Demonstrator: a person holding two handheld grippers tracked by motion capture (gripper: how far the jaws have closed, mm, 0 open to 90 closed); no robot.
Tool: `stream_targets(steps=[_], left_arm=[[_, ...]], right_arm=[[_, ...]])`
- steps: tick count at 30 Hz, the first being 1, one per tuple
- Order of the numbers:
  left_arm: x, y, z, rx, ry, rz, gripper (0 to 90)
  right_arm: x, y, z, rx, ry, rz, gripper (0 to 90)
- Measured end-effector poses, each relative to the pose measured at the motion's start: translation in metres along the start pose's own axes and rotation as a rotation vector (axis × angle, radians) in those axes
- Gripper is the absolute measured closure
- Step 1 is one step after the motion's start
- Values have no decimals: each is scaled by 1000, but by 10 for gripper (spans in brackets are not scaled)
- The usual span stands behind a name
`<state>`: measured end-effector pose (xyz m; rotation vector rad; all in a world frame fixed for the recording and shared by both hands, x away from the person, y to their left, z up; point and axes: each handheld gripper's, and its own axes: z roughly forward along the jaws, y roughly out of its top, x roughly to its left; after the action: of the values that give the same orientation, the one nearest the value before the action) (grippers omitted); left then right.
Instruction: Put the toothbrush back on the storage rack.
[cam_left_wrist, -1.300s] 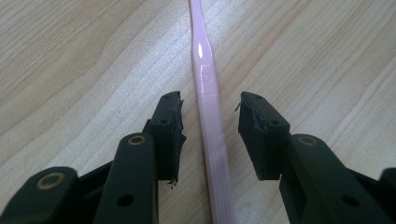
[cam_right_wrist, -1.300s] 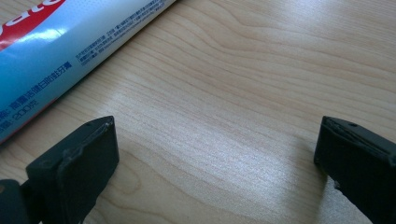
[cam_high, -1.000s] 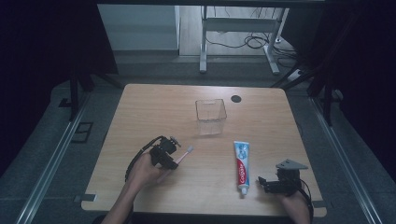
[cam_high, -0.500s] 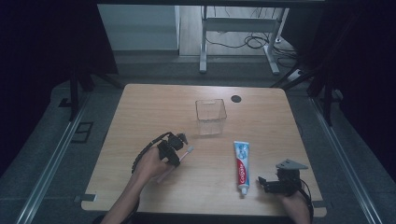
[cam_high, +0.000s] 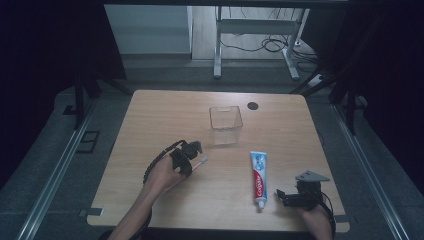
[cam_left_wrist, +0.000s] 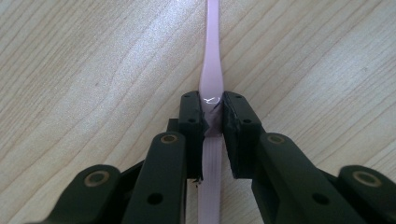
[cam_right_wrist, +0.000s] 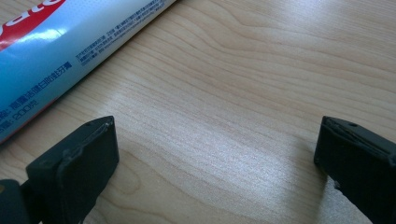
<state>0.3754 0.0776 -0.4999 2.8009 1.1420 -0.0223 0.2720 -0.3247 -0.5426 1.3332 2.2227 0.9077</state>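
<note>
High view: left gripper (cam_high: 192, 155) fingers pinch toothbrush (cam_high: 200, 162).

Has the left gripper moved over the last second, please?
Yes. The left gripper, shut on the pink toothbrush, has shifted rightward and slightly farther up the table, toward the clear container, which stayed put.

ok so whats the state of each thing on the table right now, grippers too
left gripper: shut on the toothbrush
toothbrush: pink, clamped at its handle, lying along the table
right gripper: open, holding nothing, beside the toothpaste
toothpaste tube: lying flat, cap toward the person
clear container: upright, looks empty
</note>
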Motion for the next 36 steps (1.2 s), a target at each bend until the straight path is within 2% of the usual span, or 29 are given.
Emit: stream_targets(steps=[9,16,19,23,26,27,28,30,36], left_arm=[[2,0,-1,-22,-20,13,789],[2,1,-14,-70,-24,23,789],[1,2,-24,-108,-29,25,789],[1,3,-31,-135,-34,32,789],[2,3,-41,-179,-39,44,789],[2,3,-41,-179,-39,44,789],[2,3,-45,-204,-43,52,789],[2,3,-48,-215,-48,52,789],[3,4,-62,-293,-56,57,789]], right_arm=[[0,0,0,0,0,0,0],[0,0,0,0,0,0,0],[0,0,0,0,0,0,0],[0,0,0,0,0,0,0],[0,0,0,0,0,1,0],[0,0,0,0,0,1,0],[0,0,0,0,0,1,0],[0,0,0,0,0,1,0],[0,0,0,-1,0,0,0]])
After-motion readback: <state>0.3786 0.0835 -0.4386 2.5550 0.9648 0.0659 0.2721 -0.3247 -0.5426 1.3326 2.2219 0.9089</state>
